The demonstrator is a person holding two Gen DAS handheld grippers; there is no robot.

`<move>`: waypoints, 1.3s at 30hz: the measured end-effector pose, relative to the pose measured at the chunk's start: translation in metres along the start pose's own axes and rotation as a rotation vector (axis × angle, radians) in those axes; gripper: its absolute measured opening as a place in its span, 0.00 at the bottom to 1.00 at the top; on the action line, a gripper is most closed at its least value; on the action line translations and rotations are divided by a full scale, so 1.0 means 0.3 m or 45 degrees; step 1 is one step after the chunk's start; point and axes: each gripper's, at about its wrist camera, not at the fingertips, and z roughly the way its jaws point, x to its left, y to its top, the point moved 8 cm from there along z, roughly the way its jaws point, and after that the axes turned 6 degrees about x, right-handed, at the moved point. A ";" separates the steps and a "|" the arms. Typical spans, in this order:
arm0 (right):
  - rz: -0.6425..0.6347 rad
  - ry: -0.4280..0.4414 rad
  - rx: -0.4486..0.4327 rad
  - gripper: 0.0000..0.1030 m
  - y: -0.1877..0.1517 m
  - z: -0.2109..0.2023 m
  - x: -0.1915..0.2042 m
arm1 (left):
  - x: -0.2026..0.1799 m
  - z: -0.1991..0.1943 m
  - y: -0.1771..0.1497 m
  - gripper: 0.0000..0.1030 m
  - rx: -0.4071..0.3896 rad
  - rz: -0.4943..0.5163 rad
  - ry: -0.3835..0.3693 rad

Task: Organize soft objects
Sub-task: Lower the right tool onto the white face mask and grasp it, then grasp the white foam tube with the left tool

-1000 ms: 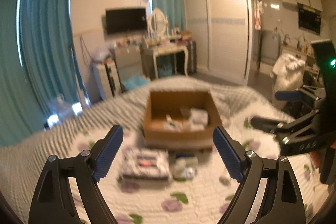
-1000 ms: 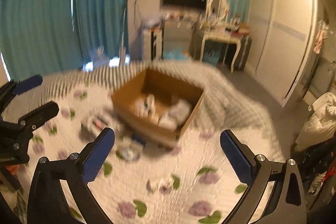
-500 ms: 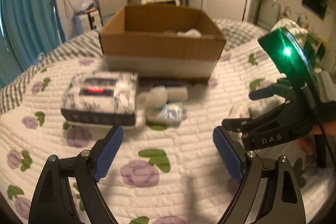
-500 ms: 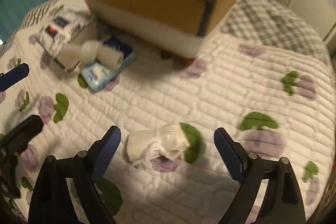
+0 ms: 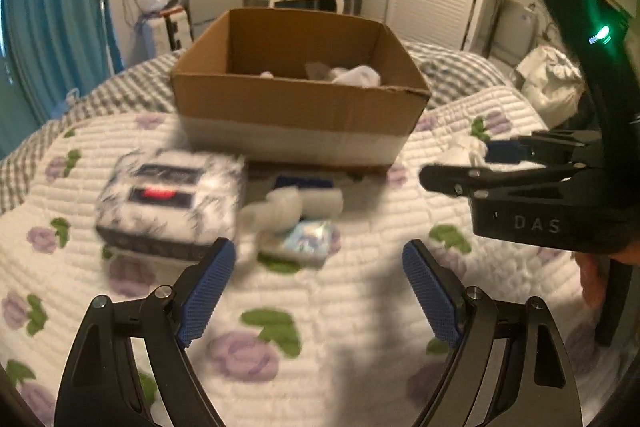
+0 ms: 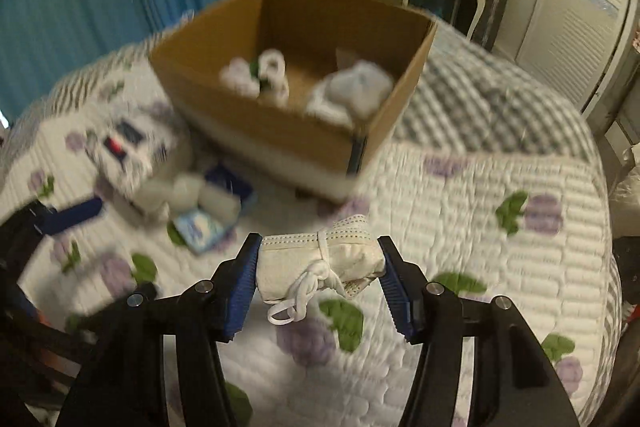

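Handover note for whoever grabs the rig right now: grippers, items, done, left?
Right gripper: shut on a rolled white cloth bundle, held above the quilt, short of the cardboard box.
Left gripper: open, empty, over the quilt.
Done: a few white soft items already lie in the box.
Left: drop the bundle into the box. Then the white rolls, the small blue packet and the patterned pack, all on the quilt in front of the box.

The right gripper [image 6: 318, 267] has its blue fingers [image 6: 244, 275] squeezed on a small white bundle [image 6: 320, 261]. The left gripper [image 5: 318, 287] holds its fingers wide apart with nothing between.
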 end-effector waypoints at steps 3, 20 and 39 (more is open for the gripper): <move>0.012 0.004 -0.039 0.55 0.038 0.001 0.005 | -0.009 0.056 0.033 0.82 0.012 0.022 -0.004; 0.073 0.105 -0.047 0.55 0.064 0.066 -0.045 | 0.109 0.227 0.094 0.53 0.018 0.076 0.121; 0.063 0.068 -0.051 0.56 0.041 0.054 -0.030 | 0.166 0.195 0.092 0.33 0.038 0.116 0.146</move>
